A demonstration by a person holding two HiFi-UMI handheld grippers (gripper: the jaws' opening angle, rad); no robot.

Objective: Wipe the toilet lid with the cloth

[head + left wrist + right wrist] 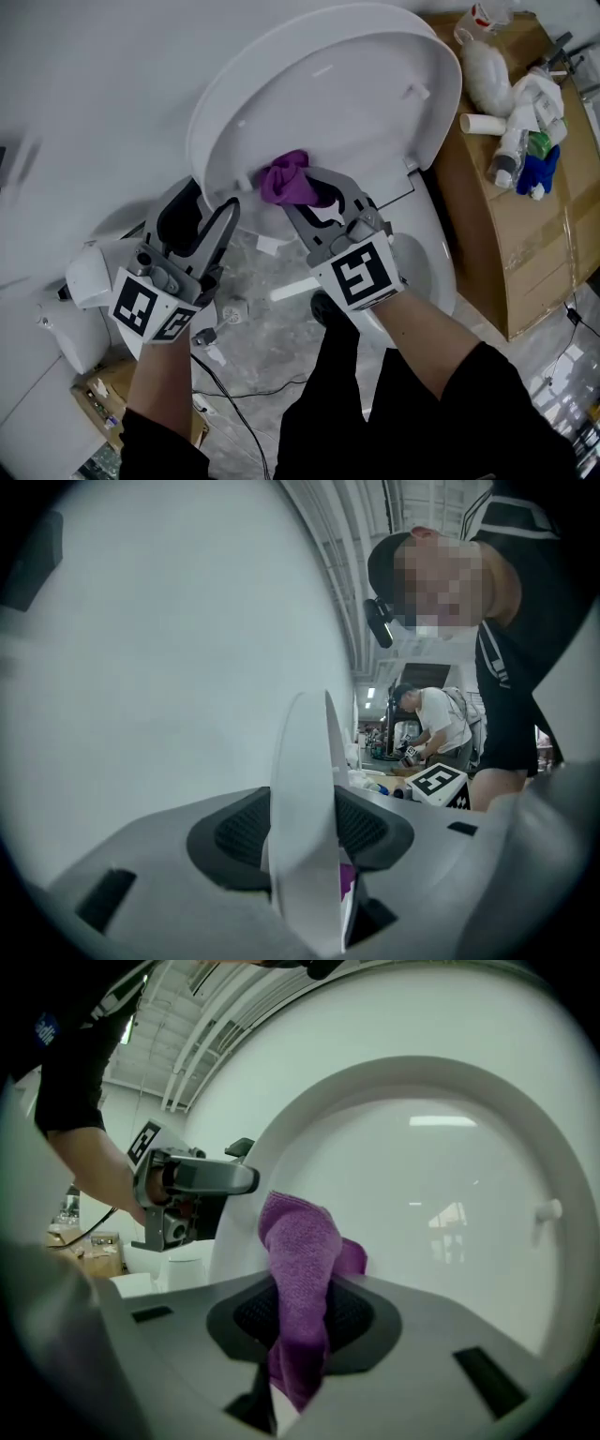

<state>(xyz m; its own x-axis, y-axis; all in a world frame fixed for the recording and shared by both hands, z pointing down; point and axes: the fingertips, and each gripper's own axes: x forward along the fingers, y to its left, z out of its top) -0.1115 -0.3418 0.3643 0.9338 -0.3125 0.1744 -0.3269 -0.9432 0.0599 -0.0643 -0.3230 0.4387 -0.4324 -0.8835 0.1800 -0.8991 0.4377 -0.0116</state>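
The white toilet lid (356, 103) stands raised, its inner face towards me. My left gripper (220, 208) is shut on the lid's left edge (305, 799), which runs upright between its two dark pads. My right gripper (302, 192) is shut on a bunched purple cloth (289, 178), and the cloth (300, 1269) rests against the lower left of the lid's inner face (441, 1185). In the right gripper view the left gripper (192, 1185) shows at the left, at the lid's rim. A sliver of the purple cloth (347, 881) shows behind the lid edge in the left gripper view.
A cardboard box (511, 225) at the right carries bottles and a blue item (536, 169). The toilet bowl (427, 262) sits below the lid. A white unit (89, 281) is at the left. A cable (234, 394) trails on the marbled floor. Another person (433, 722) works far off.
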